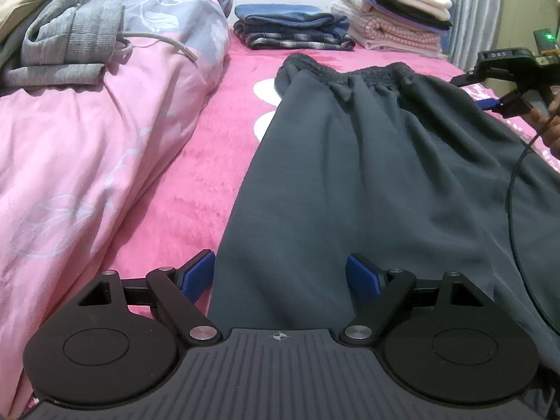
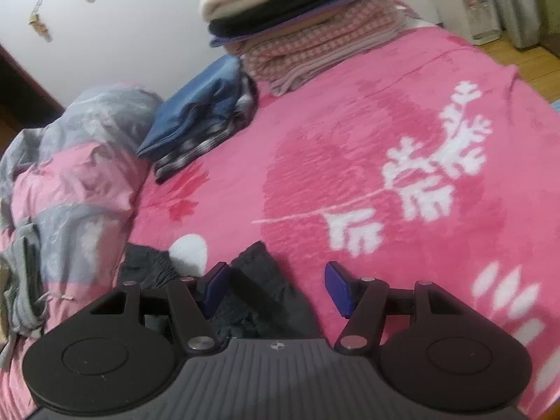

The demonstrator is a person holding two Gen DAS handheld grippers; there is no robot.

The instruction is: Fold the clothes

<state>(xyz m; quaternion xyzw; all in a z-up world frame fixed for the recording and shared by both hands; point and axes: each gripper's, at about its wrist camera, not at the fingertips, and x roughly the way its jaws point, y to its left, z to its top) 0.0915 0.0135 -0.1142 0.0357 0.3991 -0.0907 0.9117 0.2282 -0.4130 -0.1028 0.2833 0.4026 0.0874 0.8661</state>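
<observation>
The bed [image 1: 238, 112] fills the room's middle, spread with a pink blanket that has white leaf shapes on it. Along its left side lies a bunched pink and grey quilt [image 1: 105, 133], and a grey hoodie [image 1: 66, 35] with a loose drawstring sits crumpled on top of the quilt near the far end. The dark grey trousers [image 1: 367, 175] are laid flat down the blanket, waistband toward the far edge of the bed and the legs running back to the near edge, the cloth mostly smooth with a few soft creases. At the far edge stand two folded piles: a tall stack [image 1: 392, 10] with cream, black, purple and pink-checked layers toward the right corner, and just beside it on the left a lower pile [image 1: 290, 24] of blue cloth over plaid. The left tongs [image 1: 279, 278] hang low over the near end of the trousers with the blue pads wide apart, one pad out past the left edge of the cloth and one above it, gripping nothing. The right tongs [image 2: 276, 288] are at the right side of the waistband, a hand behind them, the pads partly apart and not pressing on anything; a dark fold of the waistband lies between and below them.
</observation>
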